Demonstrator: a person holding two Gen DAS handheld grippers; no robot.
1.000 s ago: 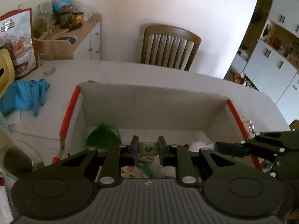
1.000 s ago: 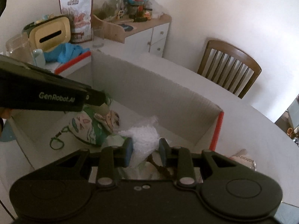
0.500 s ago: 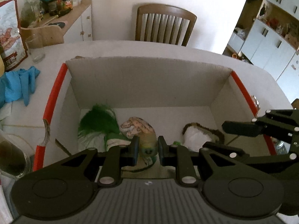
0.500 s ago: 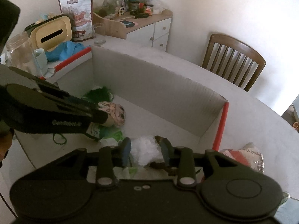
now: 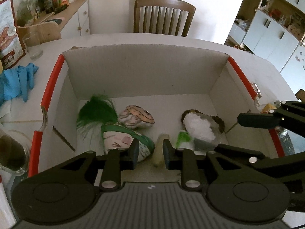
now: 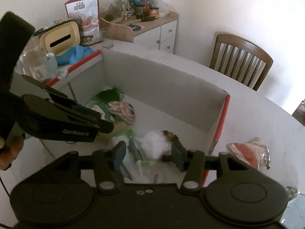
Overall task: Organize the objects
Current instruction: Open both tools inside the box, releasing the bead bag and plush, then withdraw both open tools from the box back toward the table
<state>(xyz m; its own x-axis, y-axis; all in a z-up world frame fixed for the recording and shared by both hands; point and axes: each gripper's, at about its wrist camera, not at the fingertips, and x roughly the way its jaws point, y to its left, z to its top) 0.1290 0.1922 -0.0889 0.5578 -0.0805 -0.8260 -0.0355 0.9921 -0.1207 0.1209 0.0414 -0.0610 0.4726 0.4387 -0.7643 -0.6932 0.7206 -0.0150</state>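
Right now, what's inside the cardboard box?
Inside the cardboard box: a green feathery toy, a printed fabric pouch, a green-trimmed pouch, a pale yellow item and a white fluffy piece. The grippers hide the box's near floor.

Your box is grey-white inside, with red strips along its side rims. In the box, at its left, you have a tuft of bright green feathers. Just right of the feathers: a pouch patterned in cream, pink and brown lines, and a white cloth toy with green bands. At the box's right lies a white fluffy wad edged in brown. Left of the box, on your white table, you see blue gloves. Beyond the box stands a brown slatted chair.
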